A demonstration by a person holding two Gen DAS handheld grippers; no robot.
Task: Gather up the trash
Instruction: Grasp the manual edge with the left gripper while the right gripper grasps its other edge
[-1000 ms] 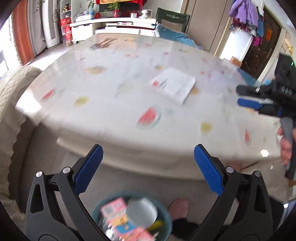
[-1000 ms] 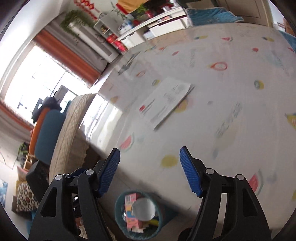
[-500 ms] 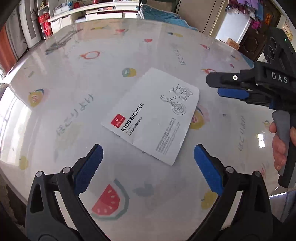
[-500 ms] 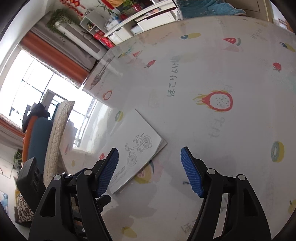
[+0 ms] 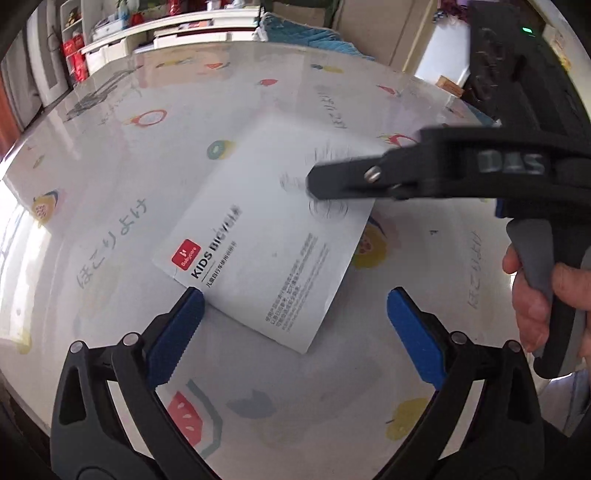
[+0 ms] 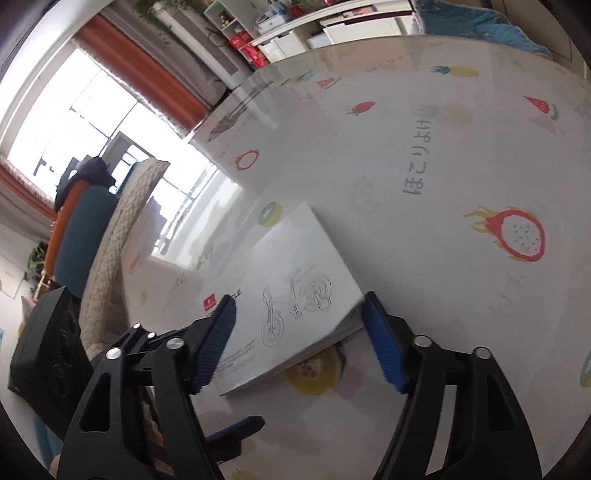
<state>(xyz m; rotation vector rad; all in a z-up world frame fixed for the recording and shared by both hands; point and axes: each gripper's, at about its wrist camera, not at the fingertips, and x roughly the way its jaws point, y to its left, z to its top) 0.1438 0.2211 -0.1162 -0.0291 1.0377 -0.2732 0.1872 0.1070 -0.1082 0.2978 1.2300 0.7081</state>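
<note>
On the table [image 5: 110, 177] lies a white booklet [image 5: 266, 243]; left gripper [image 5: 295, 328] spread apart at its near edge; right gripper [image 6: 299, 339] spread apart over its far corner.

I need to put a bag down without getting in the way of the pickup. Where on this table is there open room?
Crowded: the booklet, with the right gripper over its far corner and the left gripper at its near edge. Free: the table left of the booklet around the grey lettering, the far stretch toward the white shelves, and the dragon-fruit print area.
</note>
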